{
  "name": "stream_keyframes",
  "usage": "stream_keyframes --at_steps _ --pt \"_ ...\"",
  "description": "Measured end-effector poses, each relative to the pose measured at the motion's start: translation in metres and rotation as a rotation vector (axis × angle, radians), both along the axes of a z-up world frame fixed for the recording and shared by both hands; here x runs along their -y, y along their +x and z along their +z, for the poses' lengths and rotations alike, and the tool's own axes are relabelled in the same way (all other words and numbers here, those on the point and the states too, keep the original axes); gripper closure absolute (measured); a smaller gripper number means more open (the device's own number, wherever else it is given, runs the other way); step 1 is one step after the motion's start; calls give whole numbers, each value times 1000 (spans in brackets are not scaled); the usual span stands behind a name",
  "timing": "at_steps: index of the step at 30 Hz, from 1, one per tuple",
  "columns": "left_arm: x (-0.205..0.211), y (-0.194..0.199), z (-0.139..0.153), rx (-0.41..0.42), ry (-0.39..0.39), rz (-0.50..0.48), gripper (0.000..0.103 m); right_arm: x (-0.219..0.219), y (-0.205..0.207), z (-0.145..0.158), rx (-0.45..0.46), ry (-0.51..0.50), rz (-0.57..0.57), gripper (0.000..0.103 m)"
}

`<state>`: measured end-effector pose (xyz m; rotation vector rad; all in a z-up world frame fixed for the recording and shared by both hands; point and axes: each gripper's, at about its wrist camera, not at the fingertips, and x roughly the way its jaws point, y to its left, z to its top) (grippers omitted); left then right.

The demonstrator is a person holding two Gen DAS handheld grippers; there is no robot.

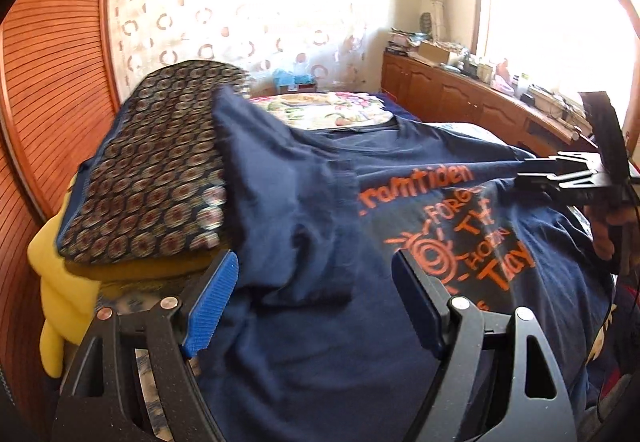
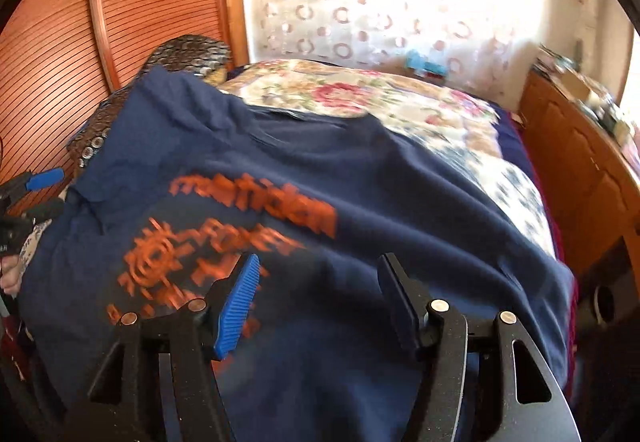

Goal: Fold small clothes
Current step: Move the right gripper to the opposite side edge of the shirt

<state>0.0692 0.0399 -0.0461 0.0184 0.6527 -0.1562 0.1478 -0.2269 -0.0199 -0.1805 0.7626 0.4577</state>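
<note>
The navy T-shirt (image 1: pixel 304 242) lies spread print-side up over the near end of the bed (image 2: pixel 460 114), orange lettering toward the middle, its collar toward the head end. One sleeve (image 1: pixel 240 138) is thrown up against the patterned folded cloth (image 1: pixel 152 170) stacked on yellow bedding (image 1: pixel 56 282) at the bed's left edge, by the slatted wooden door (image 1: pixel 52 82). It looks like thin, limp cotton: light, sure to sag and wrinkle, nothing to break. I'd pinch it at a hem, sleeve seam or shoulder, where doubled cloth gives the pads something to bite.

The left gripper (image 1: pixel 316 282) hangs wide open above the shirt's left side, holding nothing. The right gripper (image 2: pixel 316 282) is parted too, jaws empty, over the print; from the left view it shows at the right edge (image 1: pixel 568 178). The floral cover stretches beyond toward the curtain (image 2: pixel 400 2) and wooden cabinets (image 2: pixel 580 162).
</note>
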Motion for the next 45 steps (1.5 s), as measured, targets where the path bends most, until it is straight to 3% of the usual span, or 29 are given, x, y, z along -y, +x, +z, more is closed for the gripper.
stream_keyframes --at_steps 6,22,31,40,45 --pt "38 23 -4 -41 18 -70 23 36 -18 -15 -22 -39 -79 39" --pt "113 75 -31 -185 95 -193 23 157 -21 -12 -65 64 -322 39" --pt "117 80 -43 -237 88 -207 22 177 -17 -16 -122 166 -366 40" --pt "118 80 -44 -235 90 -225 18 185 -15 -24 -185 192 -350 40" --pt "118 81 -44 -235 92 -224 18 192 -8 -24 -204 236 -334 53"
